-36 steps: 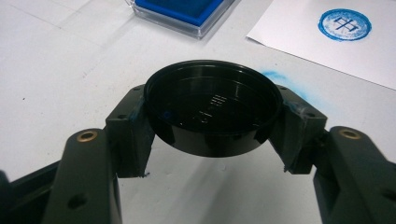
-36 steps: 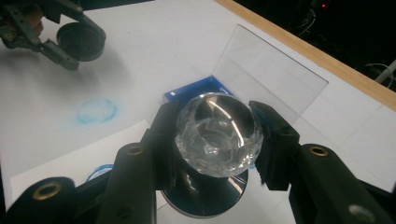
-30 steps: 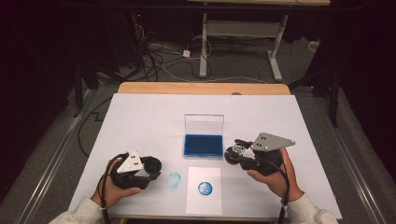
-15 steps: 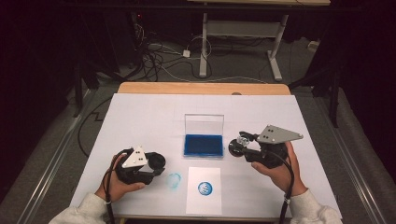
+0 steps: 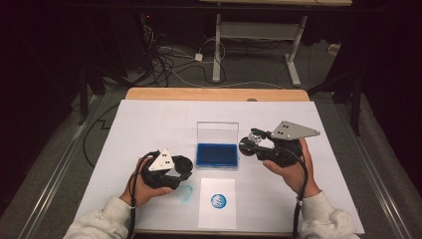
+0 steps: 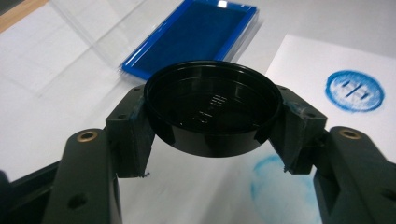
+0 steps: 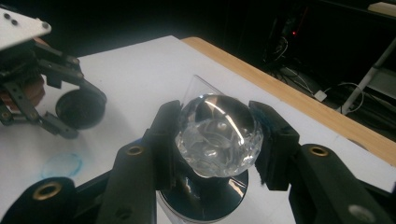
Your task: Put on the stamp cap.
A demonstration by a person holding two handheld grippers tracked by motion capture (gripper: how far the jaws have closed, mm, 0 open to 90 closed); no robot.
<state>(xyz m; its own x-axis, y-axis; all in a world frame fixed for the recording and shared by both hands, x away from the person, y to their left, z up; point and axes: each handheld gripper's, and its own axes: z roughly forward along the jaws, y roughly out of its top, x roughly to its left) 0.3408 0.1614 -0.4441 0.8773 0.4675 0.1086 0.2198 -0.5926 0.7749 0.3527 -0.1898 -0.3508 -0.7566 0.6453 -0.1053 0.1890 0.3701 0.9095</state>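
Observation:
My left gripper (image 5: 182, 165) is shut on a round black cap (image 6: 212, 109), held by its rim just above the table. My right gripper (image 5: 248, 145) is shut on a stamp with a clear faceted knob (image 7: 218, 135) and a dark round base, and is raised off the table. Between them lies a blue ink pad (image 5: 217, 154) with its clear lid (image 5: 217, 131) standing open. A white card (image 5: 217, 201) with a round blue print sits near the front edge. In the right gripper view the left gripper (image 7: 79, 109) with the cap is at the far left.
A faint blue smudge (image 5: 185, 193) marks the white table cover (image 5: 149, 124) beside the card. The wooden table edge (image 5: 214, 94) lies at the back. Beyond it are cables and a desk frame (image 5: 254, 35) on the floor.
My left gripper has moved right and farther from the person with the cap, closer to the ink pad. My right gripper has risen a little with the stamp.

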